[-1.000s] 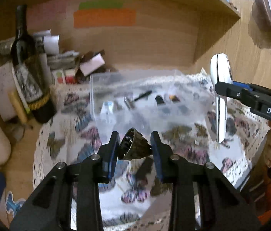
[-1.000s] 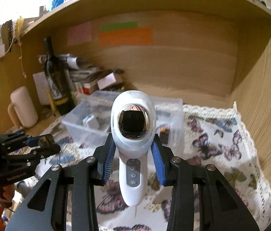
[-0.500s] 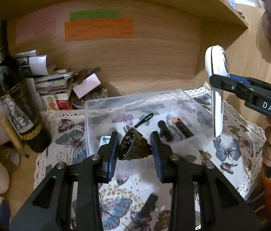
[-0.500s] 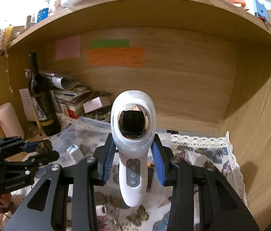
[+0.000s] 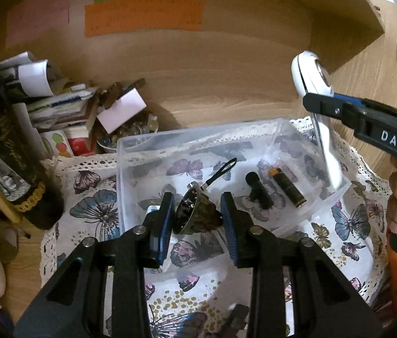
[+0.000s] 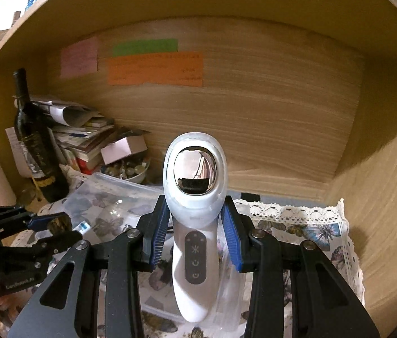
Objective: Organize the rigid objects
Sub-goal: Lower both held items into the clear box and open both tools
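Note:
My left gripper [image 5: 198, 214] is shut on a small dark metal bell [image 5: 195, 215] and holds it over the near part of a clear plastic box [image 5: 130, 146]. The box holds a black cylinder [image 5: 259, 190], a dark lighter-like stick [image 5: 288, 187] and a black strap loop [image 5: 223, 170]. My right gripper [image 6: 195, 233] is shut on a white handheld device [image 6: 194, 225] with a mirror-like head, upright above the box's right side. The device also shows in the left wrist view [image 5: 311, 76]. The left gripper with the bell shows in the right wrist view [image 6: 57, 226].
A wine bottle [image 5: 9, 152] stands at the left, next to stacked books and papers [image 5: 57, 104] and a bowl of small stones [image 5: 130, 132]. A butterfly cloth [image 5: 91, 205] covers the shelf floor. Wooden walls close the back [image 6: 254, 112] and right [image 6: 390, 197].
Both grippers have moved forward and closer to the box, still holding their objects. The bell now hangs over the box's near part and the white device over its right side.

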{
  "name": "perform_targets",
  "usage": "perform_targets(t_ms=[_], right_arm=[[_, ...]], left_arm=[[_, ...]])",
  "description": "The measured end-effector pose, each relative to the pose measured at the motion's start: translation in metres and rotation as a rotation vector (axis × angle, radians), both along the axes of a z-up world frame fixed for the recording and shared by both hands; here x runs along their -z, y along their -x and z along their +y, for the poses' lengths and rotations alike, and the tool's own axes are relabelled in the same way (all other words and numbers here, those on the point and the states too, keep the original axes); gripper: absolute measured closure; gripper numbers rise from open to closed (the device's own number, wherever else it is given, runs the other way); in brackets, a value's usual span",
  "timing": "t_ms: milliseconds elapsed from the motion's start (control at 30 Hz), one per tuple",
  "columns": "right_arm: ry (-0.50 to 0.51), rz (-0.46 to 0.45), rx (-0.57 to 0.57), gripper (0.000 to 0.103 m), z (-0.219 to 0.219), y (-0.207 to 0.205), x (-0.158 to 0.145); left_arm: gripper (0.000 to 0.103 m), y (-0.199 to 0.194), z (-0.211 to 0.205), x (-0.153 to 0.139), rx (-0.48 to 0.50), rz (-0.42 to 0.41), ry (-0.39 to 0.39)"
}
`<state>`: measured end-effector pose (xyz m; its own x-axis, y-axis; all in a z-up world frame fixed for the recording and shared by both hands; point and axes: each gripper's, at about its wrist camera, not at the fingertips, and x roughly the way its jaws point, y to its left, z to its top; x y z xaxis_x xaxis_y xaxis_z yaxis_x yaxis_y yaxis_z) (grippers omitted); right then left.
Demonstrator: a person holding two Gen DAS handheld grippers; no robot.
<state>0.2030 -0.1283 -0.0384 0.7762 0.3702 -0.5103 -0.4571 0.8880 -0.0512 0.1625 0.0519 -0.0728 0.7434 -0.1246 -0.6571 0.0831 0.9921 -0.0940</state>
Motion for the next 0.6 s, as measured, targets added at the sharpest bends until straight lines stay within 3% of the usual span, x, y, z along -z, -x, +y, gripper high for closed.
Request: perform_targets(t_ms=[267,600], right_arm=[[0.053,0.108,-0.031,0.069,0.011,-0.017,0.032],[0.087,0.243,-0.049,0.069,0.016,-0.034,0.062]], left_arm=[[0.07,-0.011,-0.004,0.018,0.016,0.048,-0.01],[0.067,-0.011,-0.001,0.018,0.005,0.048,0.009]])
